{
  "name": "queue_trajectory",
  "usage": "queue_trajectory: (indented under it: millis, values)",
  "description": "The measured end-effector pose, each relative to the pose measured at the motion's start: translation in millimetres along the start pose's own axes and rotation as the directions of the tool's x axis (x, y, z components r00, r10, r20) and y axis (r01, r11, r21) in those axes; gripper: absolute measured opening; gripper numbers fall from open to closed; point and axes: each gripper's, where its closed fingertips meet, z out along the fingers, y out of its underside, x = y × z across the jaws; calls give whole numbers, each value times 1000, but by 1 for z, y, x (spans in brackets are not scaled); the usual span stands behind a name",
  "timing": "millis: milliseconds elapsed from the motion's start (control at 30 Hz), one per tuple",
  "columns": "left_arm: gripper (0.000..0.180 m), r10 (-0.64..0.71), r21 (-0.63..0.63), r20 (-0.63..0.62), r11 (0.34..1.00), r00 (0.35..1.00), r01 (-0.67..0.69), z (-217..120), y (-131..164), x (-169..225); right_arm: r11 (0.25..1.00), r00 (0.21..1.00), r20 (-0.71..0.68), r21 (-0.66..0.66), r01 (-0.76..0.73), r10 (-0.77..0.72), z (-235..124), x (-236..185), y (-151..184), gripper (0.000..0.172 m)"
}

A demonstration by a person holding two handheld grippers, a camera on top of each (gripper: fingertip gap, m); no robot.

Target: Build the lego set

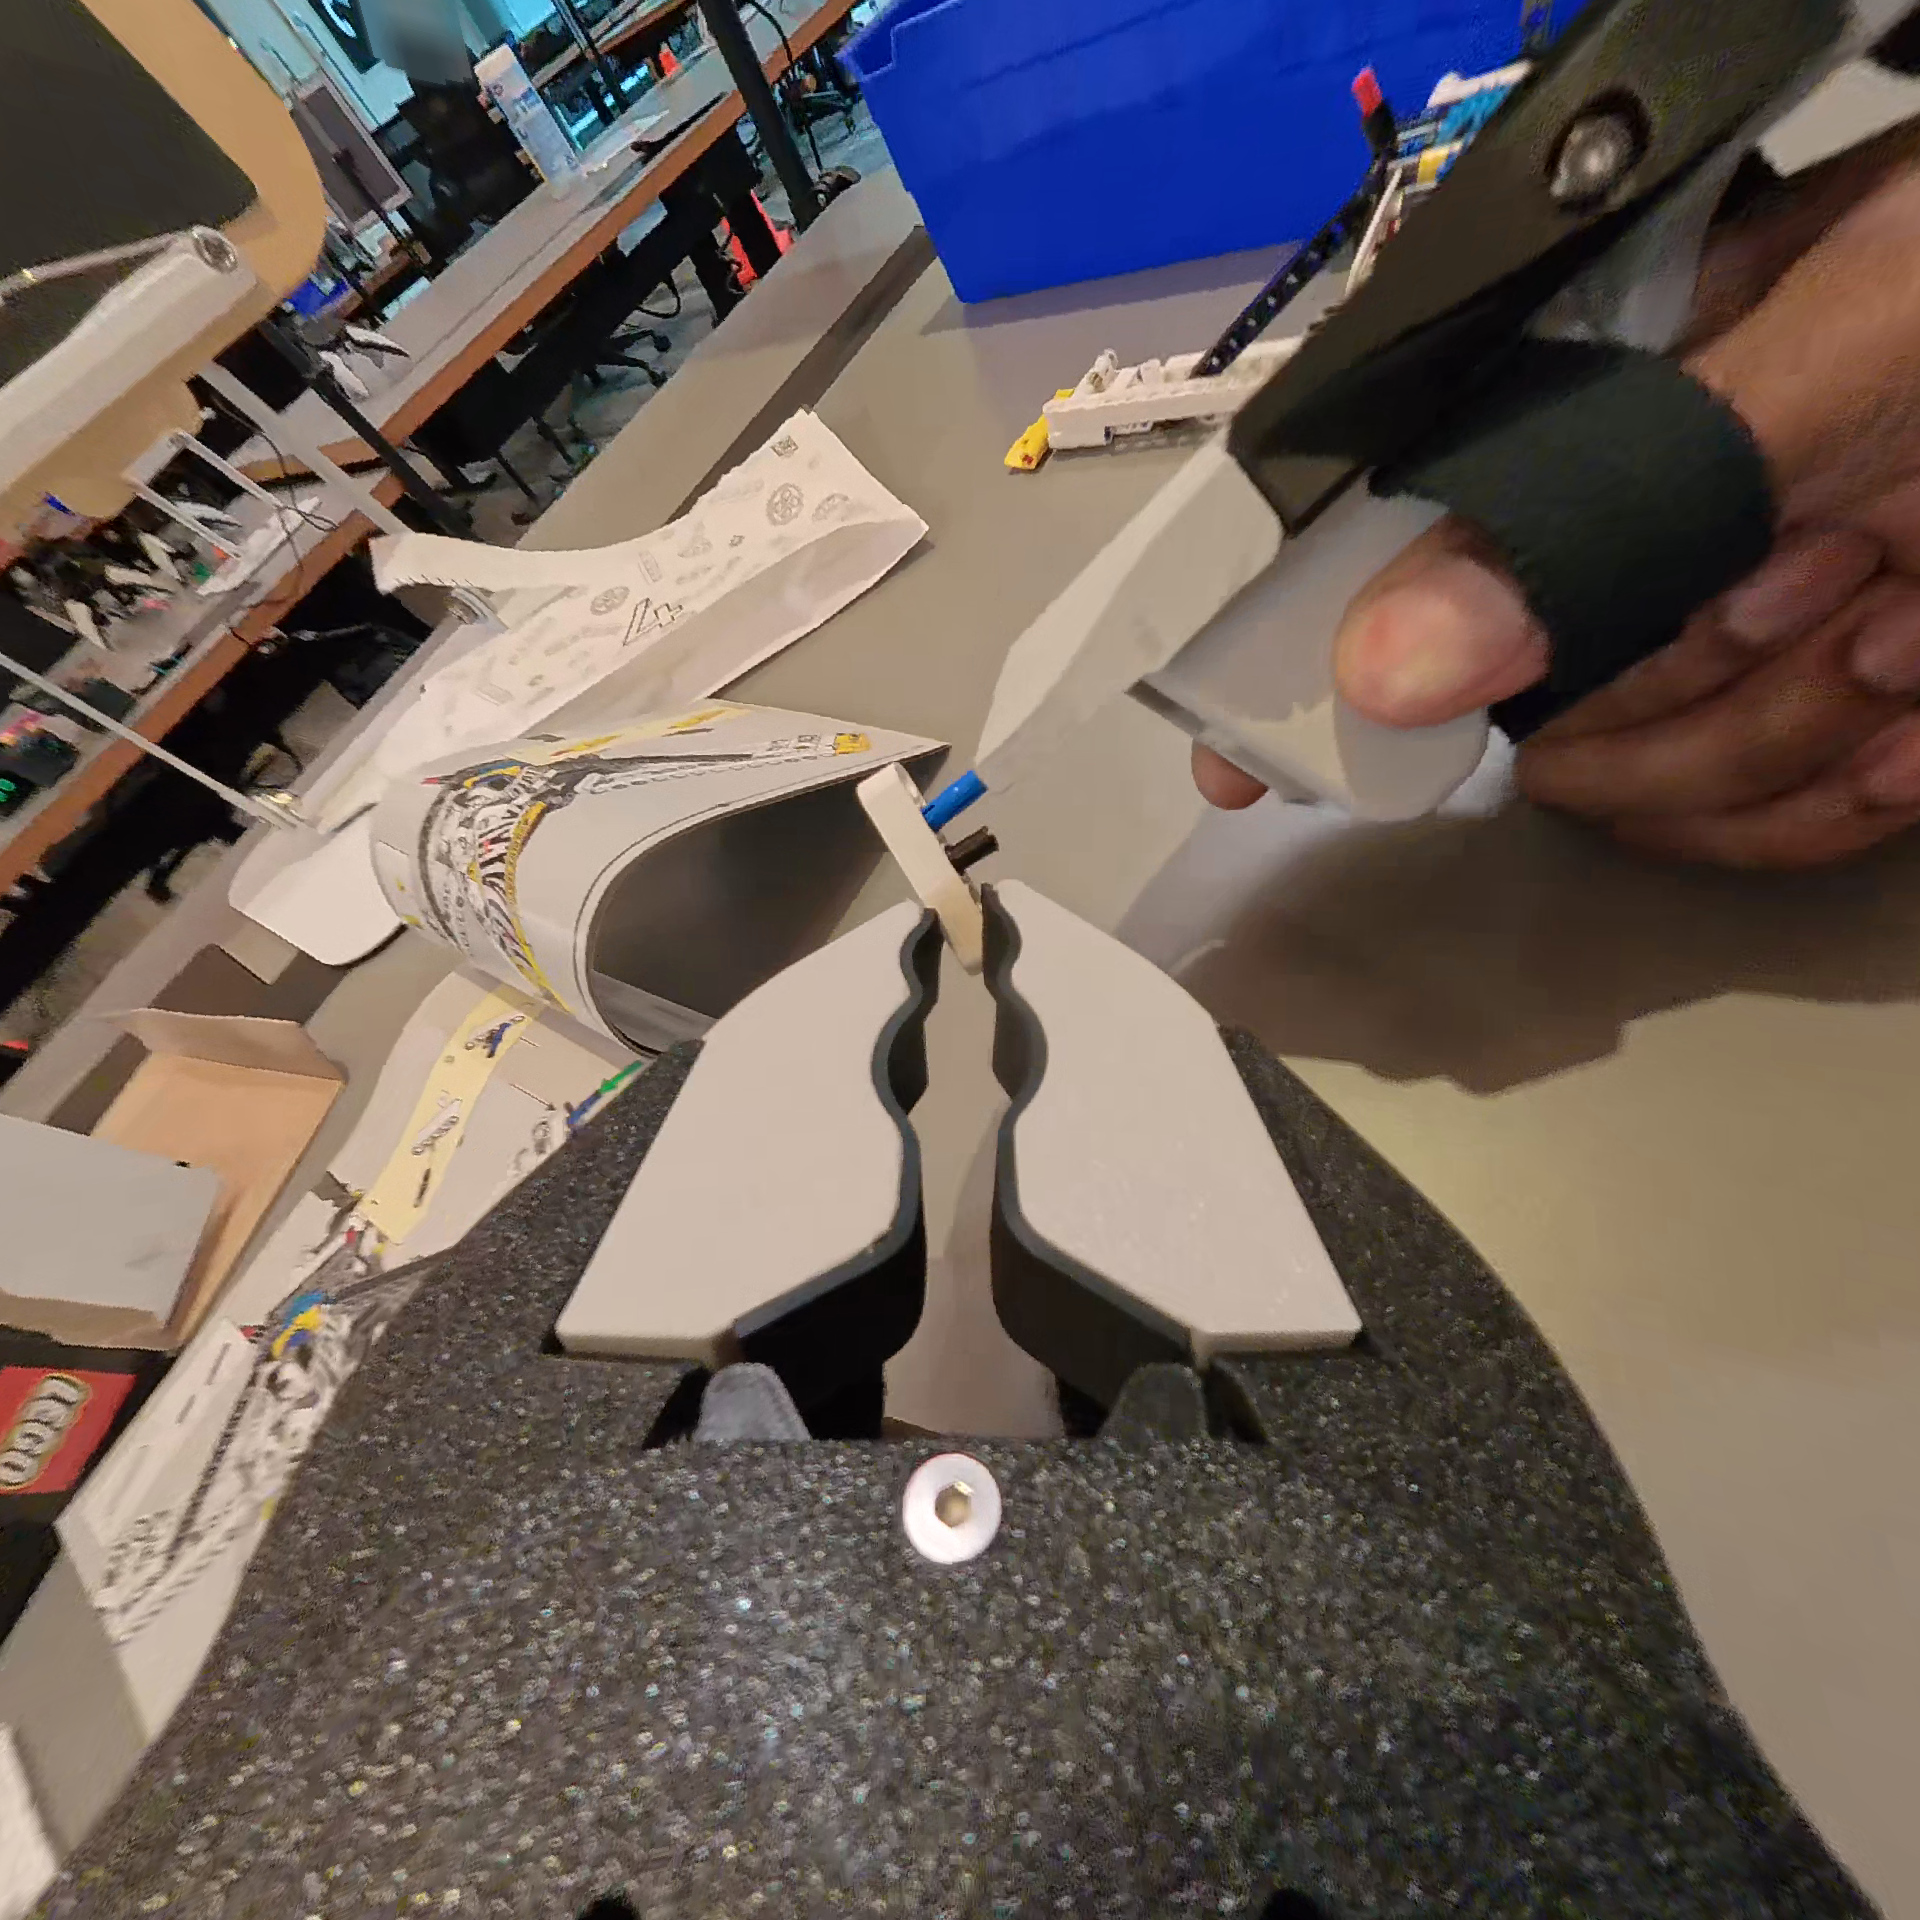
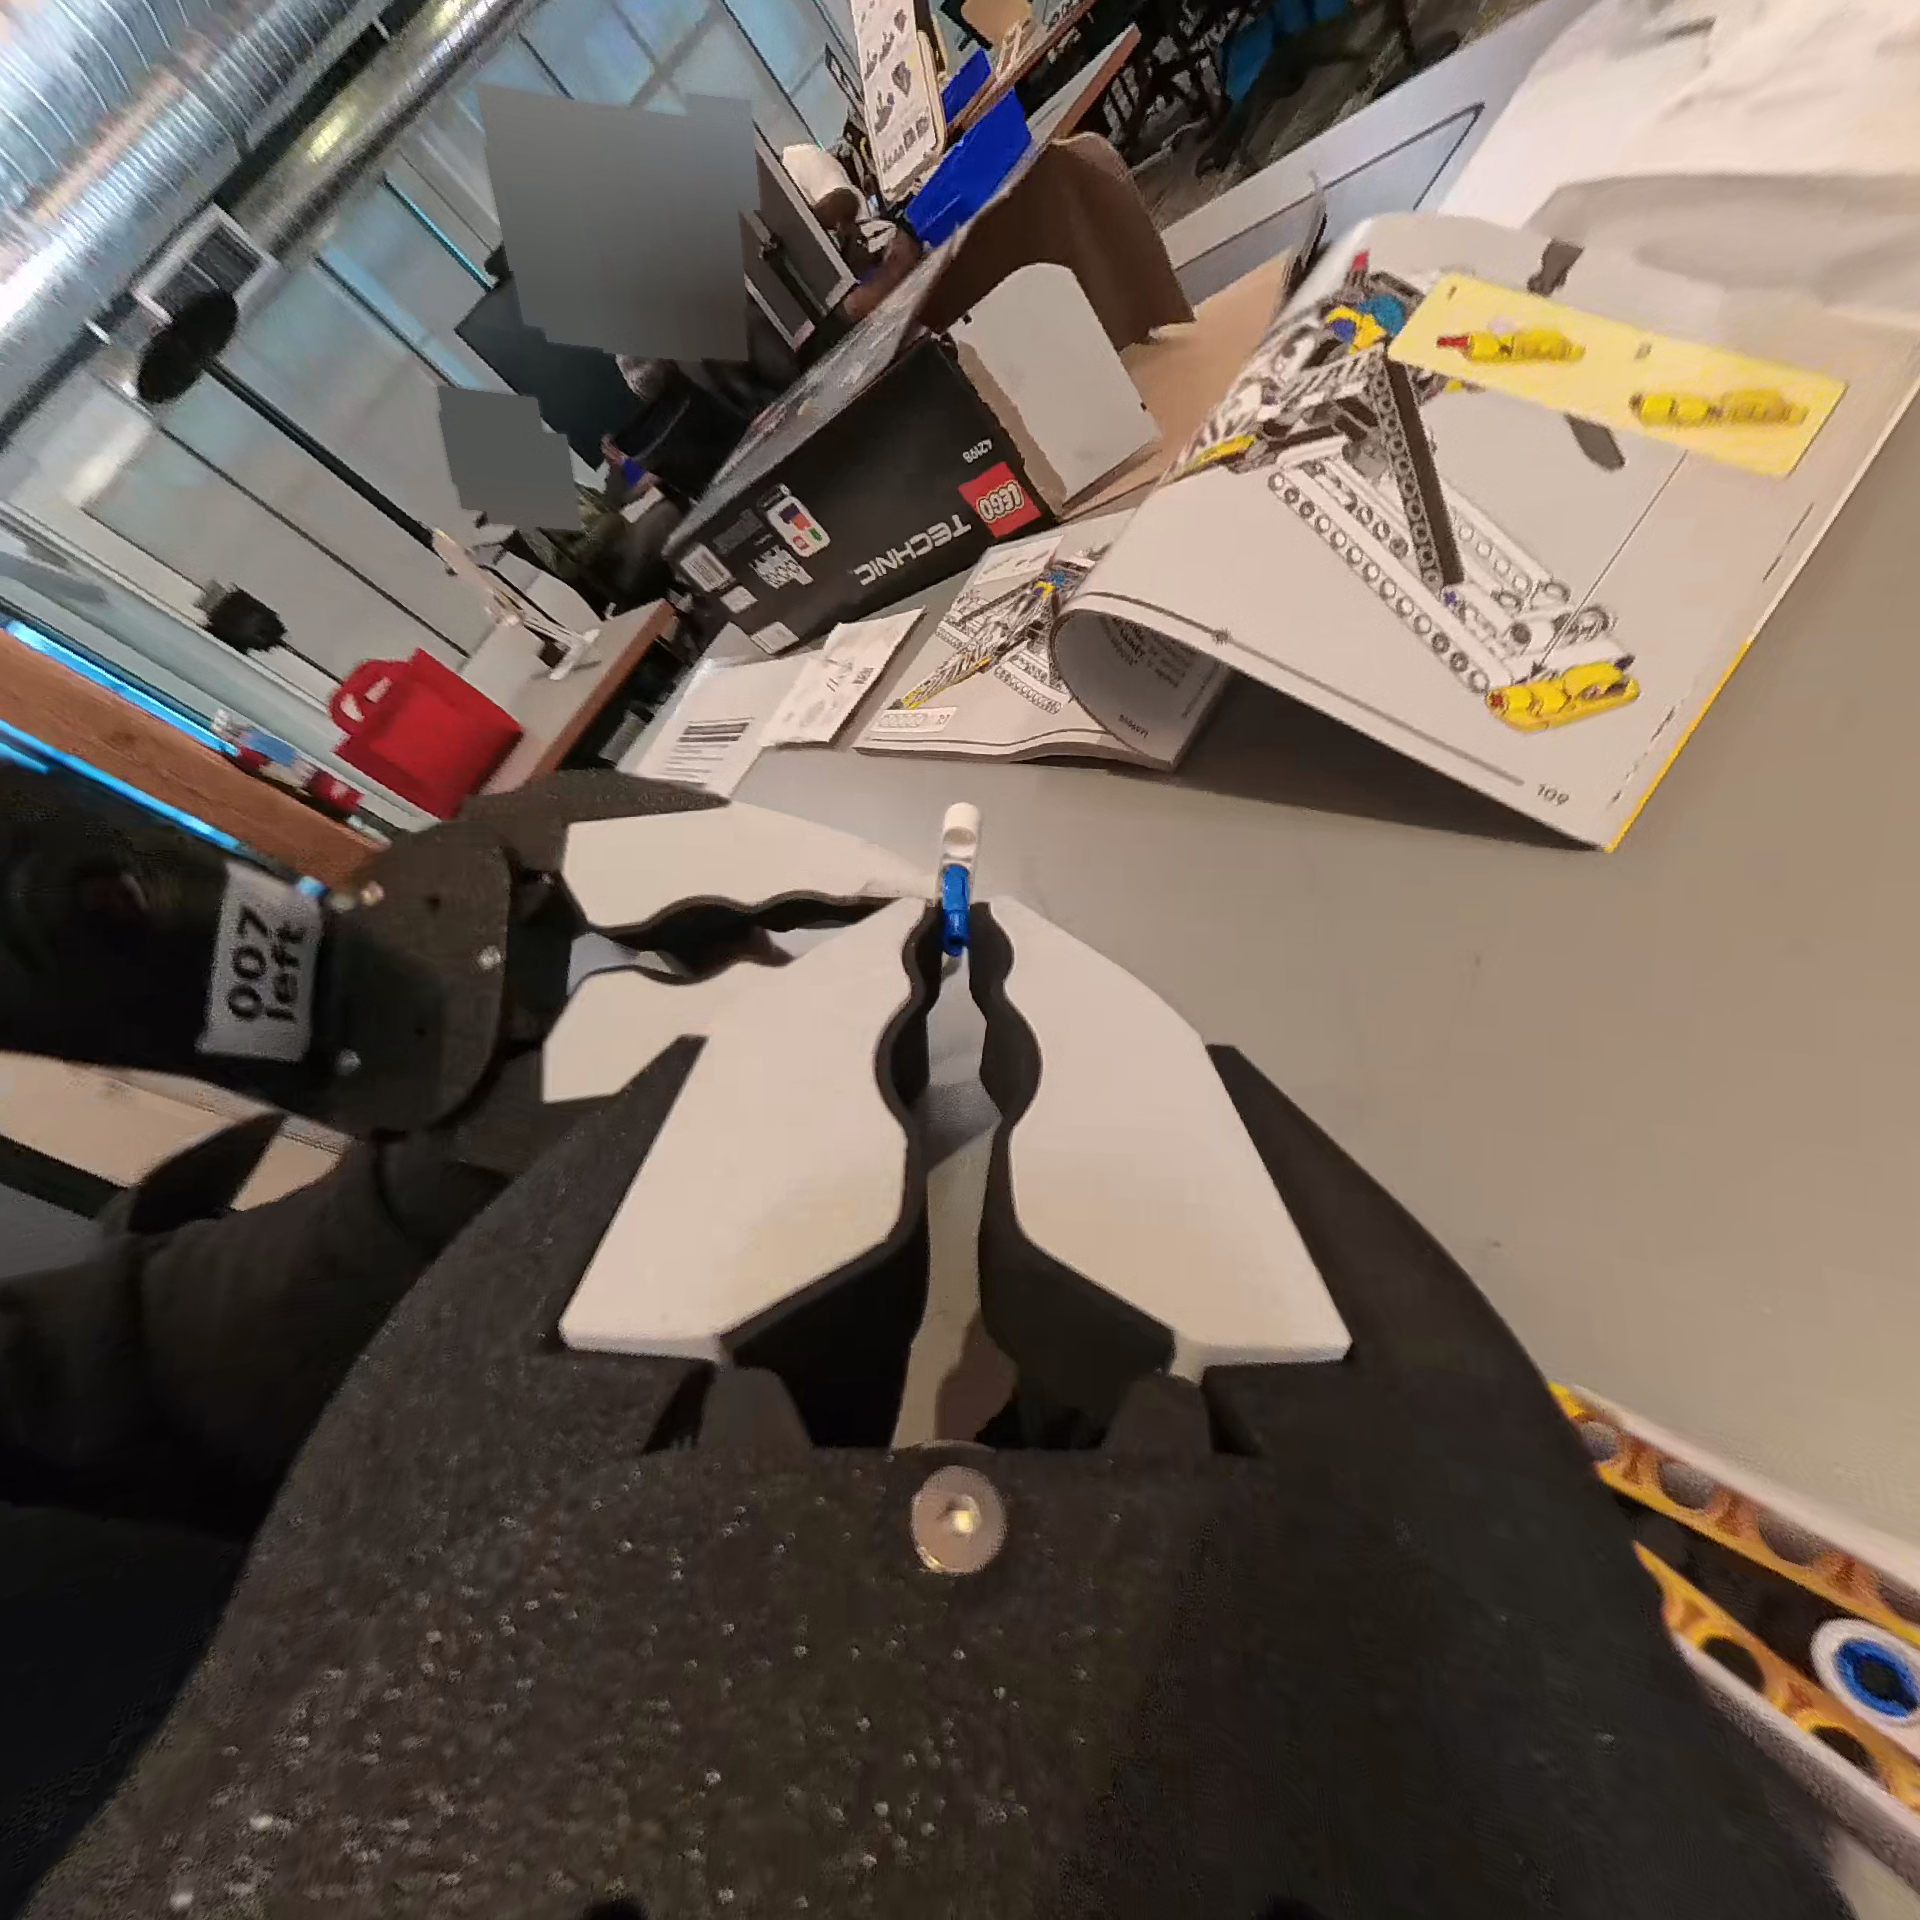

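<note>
Nearly together, the left gripper's (image 1: 961, 914) jaws clamp the lower end of a white beam (image 1: 920, 862) carrying a black pin (image 1: 971, 844). Right gripper (image 2: 951, 925) jaws pinch a blue pin (image 2: 953, 914), its tip in the beam, above the grey surface (image 2: 1455, 1039) near an open instruction booklet (image 2: 1455, 582).

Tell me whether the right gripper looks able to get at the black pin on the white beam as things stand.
Probably not yet: the right gripper is already closed on the blue pin, so its fingers are occupied. The black pin itself sticks out uncovered from the white beam.

Shared workshop, long worktables (image 1: 644, 197), blue parts bin (image 1: 1122, 135), exposed ducting (image 2: 156, 94)
</note>
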Motion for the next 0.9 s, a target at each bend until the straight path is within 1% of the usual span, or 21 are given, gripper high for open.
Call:
queue_trajectory:
  millis: [100, 133, 167, 200, 267, 400, 633, 700, 767, 800, 900]
  values:
    - [7, -43, 7, -25, 999, 999, 43, 0, -1, 1, 995, 994, -37, -9, 101, -101, 0, 0, 0, 4]
    - [7, -40, 25, -41, 999, 998, 41, -1, -4, 4, 991, 989, -57, -20, 136, -137, 1, 1, 1, 5]
    - [7, -24, 10, -26, 1000, 999, 24, 0, -3, 4, 987, 985, -71, -25, 159, -160, 1, 1, 2, 5]
    - [7, 5, -6, -4, 1000, 1000, -5, 1, -1, 3, 986, 983, -74, -27, 164, -165, 2, 1, 2, 5]
    - [7, -1, -21, 7, 1000, 1000, 1, 1, -1, 1, 988, 986, -66, -21, 152, -153, 3, 1, 1, 4]
    - [7, 29, -8, -5, 1000, 1000, -29, -2, -2, 1, 987, 985, -57, -24, 160, -162, 4, -1, 1, 5]
    - [8, 67, -2, -11, 998, 998, -67, -1, -2, 3, 991, 991, -23, -48, 127, -128, 4, 1, 3, 4]
    - [7, 27, 3, -15, 1000, 1000, -27, -1, -2, 0, 992, 993, 0, -53, 115, -115, 4, 0, 3, 5]
    - [7, -79, 29, -46, 996, 996, 80, -3, -4, -3, 992, 992, 51, -44, 117, -114, 4, -5, 1, 6]
    - [7, -114, 41, -64, 992, 991, 117, -4, -4, -5, 991, 989, 81, -36, 125, -122, 2, -8, -1, 9]
    - [7, -148, 44, -115, 987, 982, 154, -7, 0, -8, 984, 972, 162, -23, 178, -172, -4, -17, -5, 22]
